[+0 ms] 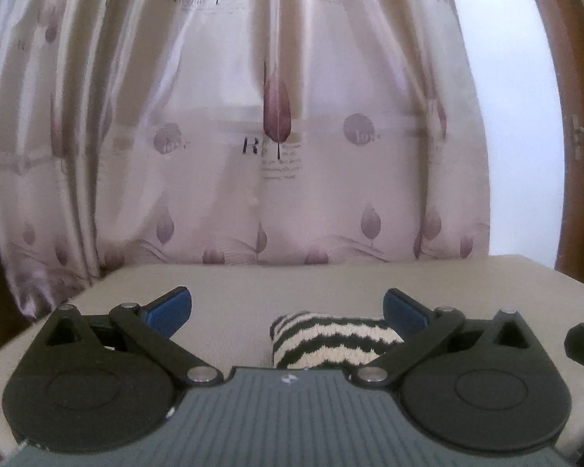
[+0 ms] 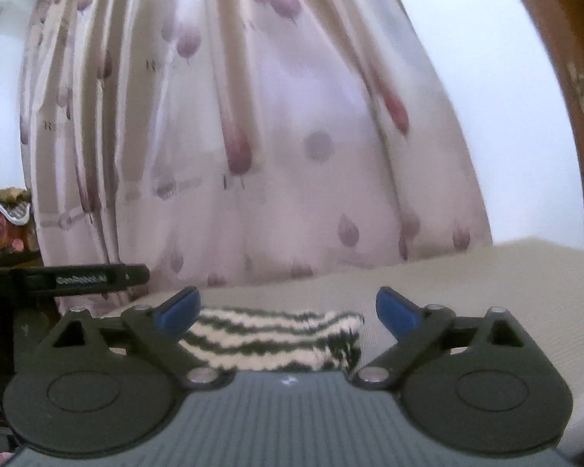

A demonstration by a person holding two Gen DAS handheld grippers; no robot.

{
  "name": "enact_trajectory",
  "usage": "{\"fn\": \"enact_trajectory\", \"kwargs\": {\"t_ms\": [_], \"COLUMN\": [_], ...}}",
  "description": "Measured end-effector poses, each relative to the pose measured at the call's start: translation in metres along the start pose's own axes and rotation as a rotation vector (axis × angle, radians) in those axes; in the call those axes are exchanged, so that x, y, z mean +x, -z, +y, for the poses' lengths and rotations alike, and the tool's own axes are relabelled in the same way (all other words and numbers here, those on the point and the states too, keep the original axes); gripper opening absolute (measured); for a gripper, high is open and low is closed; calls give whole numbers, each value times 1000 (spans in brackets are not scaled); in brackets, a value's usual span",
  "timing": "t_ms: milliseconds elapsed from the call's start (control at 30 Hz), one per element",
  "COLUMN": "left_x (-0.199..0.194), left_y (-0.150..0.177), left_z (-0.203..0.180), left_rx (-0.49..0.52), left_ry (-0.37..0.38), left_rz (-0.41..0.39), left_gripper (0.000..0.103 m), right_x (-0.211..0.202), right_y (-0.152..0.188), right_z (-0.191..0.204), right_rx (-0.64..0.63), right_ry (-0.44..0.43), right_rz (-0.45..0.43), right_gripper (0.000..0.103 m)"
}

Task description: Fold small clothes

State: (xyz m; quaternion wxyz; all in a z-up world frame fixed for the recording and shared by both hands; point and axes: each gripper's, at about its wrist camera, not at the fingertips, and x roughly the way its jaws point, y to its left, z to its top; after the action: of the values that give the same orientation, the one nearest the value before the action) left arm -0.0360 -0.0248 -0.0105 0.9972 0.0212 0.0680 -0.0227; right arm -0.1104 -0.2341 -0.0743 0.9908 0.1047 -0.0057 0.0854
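A small folded garment (image 1: 331, 340) with black and cream zigzag stripes lies on the beige table (image 1: 229, 295). In the left wrist view it sits low between the jaws, nearer the right blue finger (image 1: 403, 307). My left gripper (image 1: 288, 307) is open, and its pads touch nothing. In the right wrist view the same striped garment (image 2: 276, 338) lies just below and beyond the jaws, toward the left blue finger (image 2: 179, 309). My right gripper (image 2: 288, 309) is open too and stands apart from the cloth. Both grippers point roughly level above the table.
A pale curtain (image 1: 276, 116) with purple leaf prints hangs behind the beige table (image 2: 467, 272). A brown wooden door (image 1: 564, 97) stands at the right. The other gripper's black body (image 2: 81, 278) shows at the left of the right wrist view. Cluttered items (image 2: 7, 222) lie far left.
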Motion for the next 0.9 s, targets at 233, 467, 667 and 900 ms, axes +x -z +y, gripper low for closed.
{"fn": "enact_trajectory", "kwargs": {"t_ms": [233,467,667,900], "left_x": [-29,-32,-30,-25], "left_y": [-22,-26,-21,-13], "left_z": [-10,-9,-3,-1], "left_rx": [15,-31,-86,-86], "left_ry": [-54,8,26,48], "left_rz": [-55,-4,21,52], "left_gripper": [103,103,103,103], "right_x": [-20,-27,-26,-22], "right_y": [-16,-20,-15,-11], "right_z": [9,18,24,24], "right_rx": [-2,-38,-83,-70], "right_ry": [-16,-34,-21,-12], "right_rz": [-54,-66,-41,-3], "right_gripper": [102,102,102,102]}}
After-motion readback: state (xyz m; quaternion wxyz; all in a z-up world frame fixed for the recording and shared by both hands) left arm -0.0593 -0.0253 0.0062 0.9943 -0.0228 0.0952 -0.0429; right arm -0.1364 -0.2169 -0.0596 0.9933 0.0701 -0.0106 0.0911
